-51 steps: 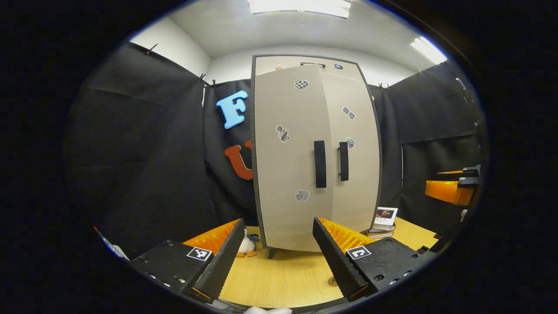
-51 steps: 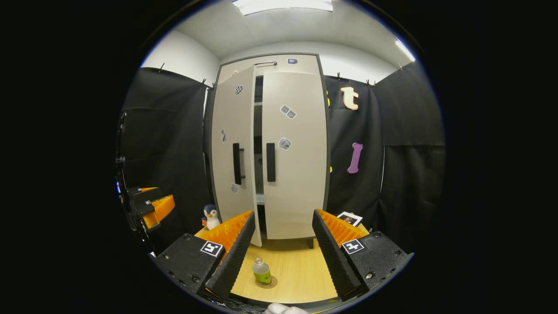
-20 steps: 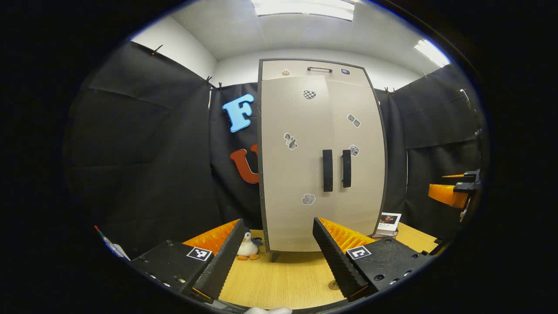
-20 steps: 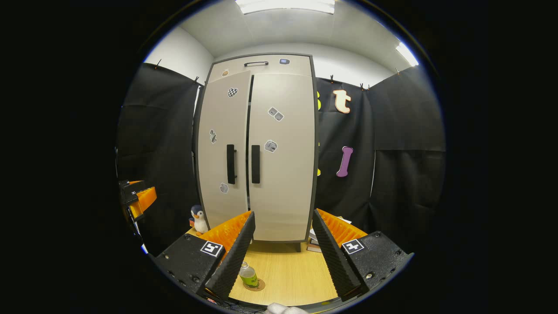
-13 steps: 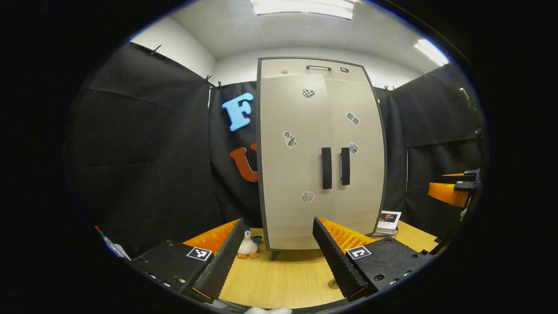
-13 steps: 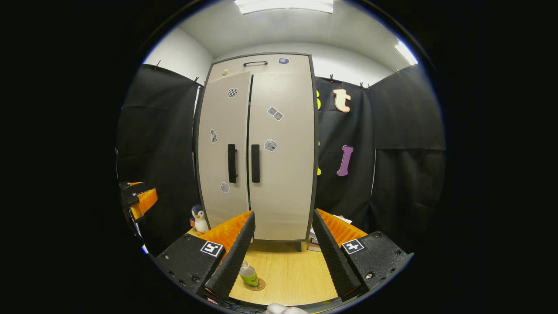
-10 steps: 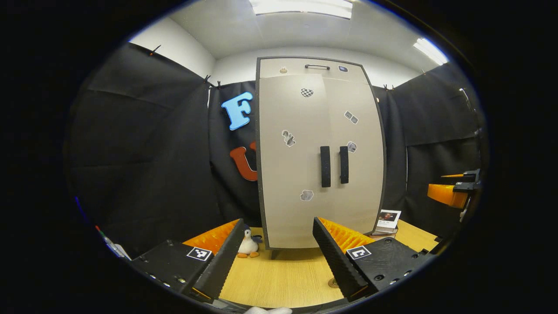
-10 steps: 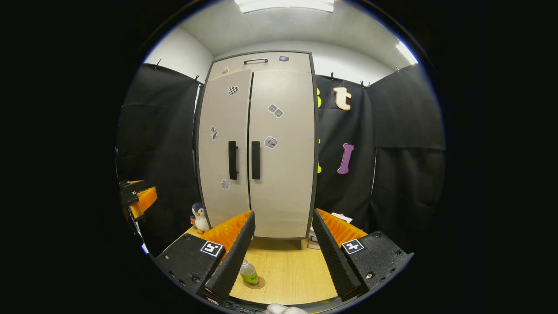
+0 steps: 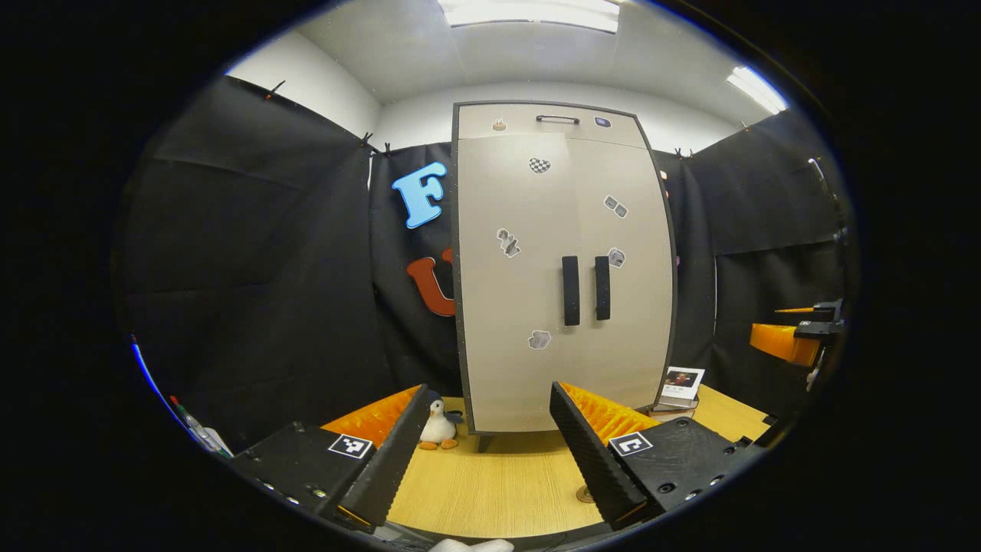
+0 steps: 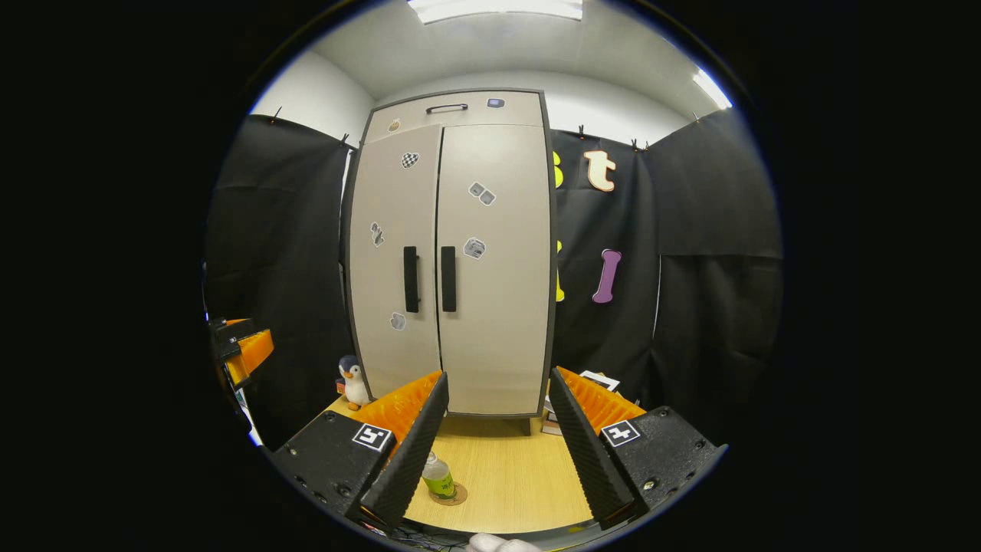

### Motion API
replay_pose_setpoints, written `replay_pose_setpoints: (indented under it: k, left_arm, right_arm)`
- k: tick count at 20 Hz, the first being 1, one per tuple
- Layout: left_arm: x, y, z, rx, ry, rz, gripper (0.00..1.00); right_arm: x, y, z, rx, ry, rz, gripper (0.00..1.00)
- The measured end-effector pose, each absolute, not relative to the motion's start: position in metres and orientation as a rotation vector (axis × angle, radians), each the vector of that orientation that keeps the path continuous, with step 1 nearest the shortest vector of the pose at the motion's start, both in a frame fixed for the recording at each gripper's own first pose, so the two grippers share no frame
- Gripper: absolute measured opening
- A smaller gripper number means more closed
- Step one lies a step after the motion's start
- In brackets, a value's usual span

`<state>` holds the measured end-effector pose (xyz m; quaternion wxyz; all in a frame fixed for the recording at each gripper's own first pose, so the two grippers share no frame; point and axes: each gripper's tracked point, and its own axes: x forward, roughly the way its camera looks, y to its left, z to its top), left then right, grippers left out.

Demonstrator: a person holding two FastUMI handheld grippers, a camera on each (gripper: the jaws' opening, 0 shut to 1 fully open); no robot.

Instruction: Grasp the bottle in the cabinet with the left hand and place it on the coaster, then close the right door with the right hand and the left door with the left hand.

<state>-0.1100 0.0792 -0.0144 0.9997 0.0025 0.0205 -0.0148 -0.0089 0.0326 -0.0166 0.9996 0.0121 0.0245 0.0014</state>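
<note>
Both sets of jaws stood spread with nothing between them: those of the left gripper (image 9: pixel 483 452) and of the right gripper (image 10: pixel 490 452) were held above the near edge of the worktop (image 10: pixel 513 475), clear of everything on it.

The bottle (image 10: pixel 438 476), clear with a green label, stood upright on the round coaster (image 10: pixel 449 495) near the worktop's front edge, partly hidden behind the right gripper's left finger in the right gripper view. In the left gripper view only a sliver of the coaster (image 9: pixel 585 494) peeked out beside that gripper's right finger, and the bottle could not be made out there.

Behind it, toward the back edge, the cabinet (image 10: pixel 452 261) stood tall with the left door (image 10: pixel 395 261) and right door (image 10: pixel 494 261) both flush and shut, their two dark vertical handles (image 10: pixel 429 278) side by side at the seam. Small stickers dotted both doors.

A toy penguin (image 10: pixel 352 381) sat on the worktop by the cabinet's left foot, and a small stack of books (image 9: pixel 678 387) lay by its right side near the back right corner.

In the right gripper view the left gripper appeared at the far left, well apart from the cabinet; in the left gripper view the right gripper (image 9: pixel 793 337) appeared at the far right.
</note>
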Motion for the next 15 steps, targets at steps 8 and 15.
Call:
replay_pose_setpoints:
  k: [8,15]
  left_arm:
    - [-0.1166,0.0809,-0.0131,0.002,0.037,-0.024,0.96]
    - [-0.1177,0.0795,-0.0134,0.001,0.04,-0.027,0.96]
  right_arm:
    - [-0.0135,0.0385,-0.0185,0.011,0.051,0.016,0.82]
    - [-0.0153,0.0367,-0.0194,-0.005,0.052,0.015,0.82]
